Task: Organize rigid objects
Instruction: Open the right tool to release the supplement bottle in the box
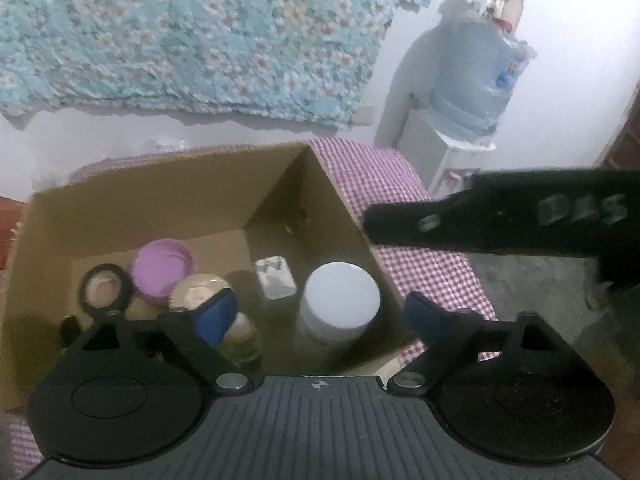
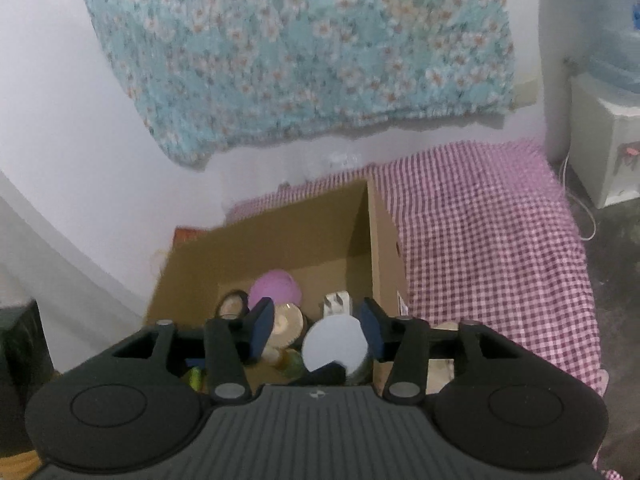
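While the white-lidded jar [image 1: 340, 300] stood inside the cardboard box [image 1: 168, 200], near its right wall, my left gripper [image 1: 320, 316] hung wide open above it, empty; my right gripper [image 2: 316, 330] stood part-open, gripping nothing.

Dim, soft indoor light; both views are blurred, edges are bent by fisheye, corners are vignetted black.

brown box [image 1: 168, 200] on purple-and-white check cloth [image 1: 372, 176]

inside: lilac lid [image 1: 160, 276], white jar [image 1: 340, 300], black tape ring [image 1: 105, 292], gold cap [image 1: 198, 292]. above: turquoise blanket [image 1: 192, 32] with white flowers. pale blue water jug [image 1: 476, 76]. blue gripper pads [image 1: 218, 316].
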### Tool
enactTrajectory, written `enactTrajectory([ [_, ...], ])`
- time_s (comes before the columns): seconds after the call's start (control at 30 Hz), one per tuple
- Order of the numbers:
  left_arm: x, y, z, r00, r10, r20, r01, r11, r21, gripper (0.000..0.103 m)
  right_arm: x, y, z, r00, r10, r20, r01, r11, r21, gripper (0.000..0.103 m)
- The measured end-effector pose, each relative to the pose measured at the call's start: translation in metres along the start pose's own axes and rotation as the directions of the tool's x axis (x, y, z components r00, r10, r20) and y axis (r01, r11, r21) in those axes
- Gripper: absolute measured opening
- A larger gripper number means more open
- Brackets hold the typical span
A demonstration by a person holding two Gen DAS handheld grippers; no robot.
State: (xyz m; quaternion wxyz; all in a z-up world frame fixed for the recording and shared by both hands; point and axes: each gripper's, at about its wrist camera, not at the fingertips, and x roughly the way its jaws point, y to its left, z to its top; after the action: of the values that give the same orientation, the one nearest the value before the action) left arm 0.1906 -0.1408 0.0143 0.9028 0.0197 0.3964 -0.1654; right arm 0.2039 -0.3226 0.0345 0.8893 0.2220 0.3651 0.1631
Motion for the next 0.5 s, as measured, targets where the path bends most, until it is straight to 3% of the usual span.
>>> enactTrajectory([
  [0.17,-0.048,0.018,-0.011,0.999,0.029,0.046,-0.027,0.998,-0.049,0.103,-0.042,0.016,-0.011,0.996,-0.015,0.087,0.017,1.000,-0.026,0.071],
  [0.3,-0.079,0.031,-0.021,0.991,0.111,0.070,-0.106,0.992,-0.072,0.103,-0.068,0.036,-0.028,0.987,-0.071,0.145,0.082,0.994,-0.075,0.100],
  [0.4,-0.095,0.045,-0.029,0.979,0.190,0.071,-0.183,0.978,-0.105,0.103,-0.075,0.053,-0.043,0.978,-0.131,0.165,0.152,0.981,-0.120,0.103],
  [0.5,-0.103,0.060,-0.034,0.956,0.289,0.058,-0.279,0.951,-0.129,0.103,-0.075,0.067,-0.057,0.966,-0.192,0.171,0.218,0.964,-0.152,0.103],
])
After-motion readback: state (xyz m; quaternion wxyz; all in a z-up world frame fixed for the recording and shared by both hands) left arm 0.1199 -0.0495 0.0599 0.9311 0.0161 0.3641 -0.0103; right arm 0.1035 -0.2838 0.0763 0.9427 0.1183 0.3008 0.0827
